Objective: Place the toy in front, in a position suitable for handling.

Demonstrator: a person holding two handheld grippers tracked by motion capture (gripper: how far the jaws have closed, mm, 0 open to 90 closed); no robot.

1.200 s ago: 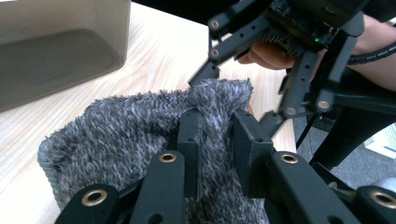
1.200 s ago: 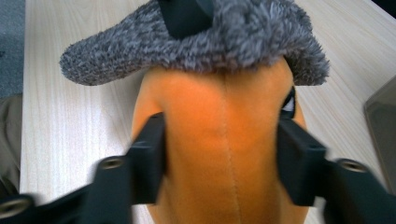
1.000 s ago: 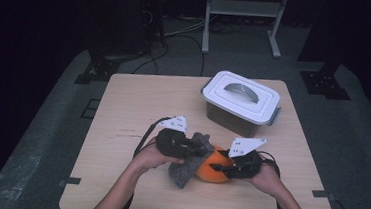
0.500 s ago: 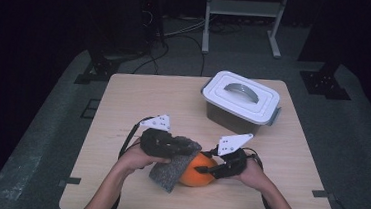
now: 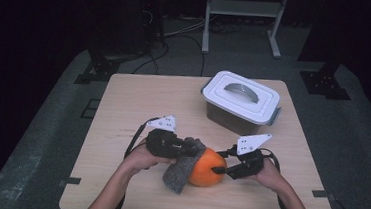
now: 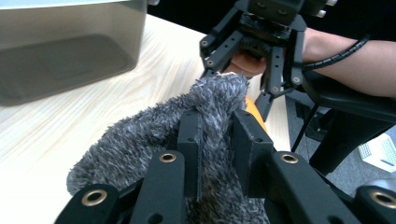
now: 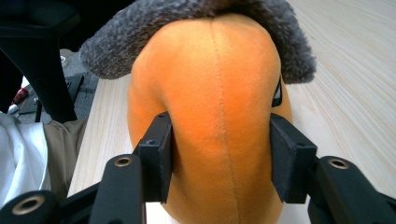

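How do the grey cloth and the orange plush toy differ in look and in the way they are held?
The grey cloth is shaggy and limp, the orange plush toy smooth, round and seamed. The left gripper is shut on the cloth; the right gripper has just been opening, with the toy between its jaws. The cloth lies draped over the toy. Both are soft.

We are holding our left gripper (image 5: 190,147) just left of the orange plush ball (image 5: 207,167), its jaws clamping the grey furry cloth (image 5: 181,170) draped on that ball. We are bringing our right gripper (image 5: 221,170) against the ball's right side, its jaws having just been opening, now straddling the ball with the pads at its flanks. Both forearms are reaching toward the ball.
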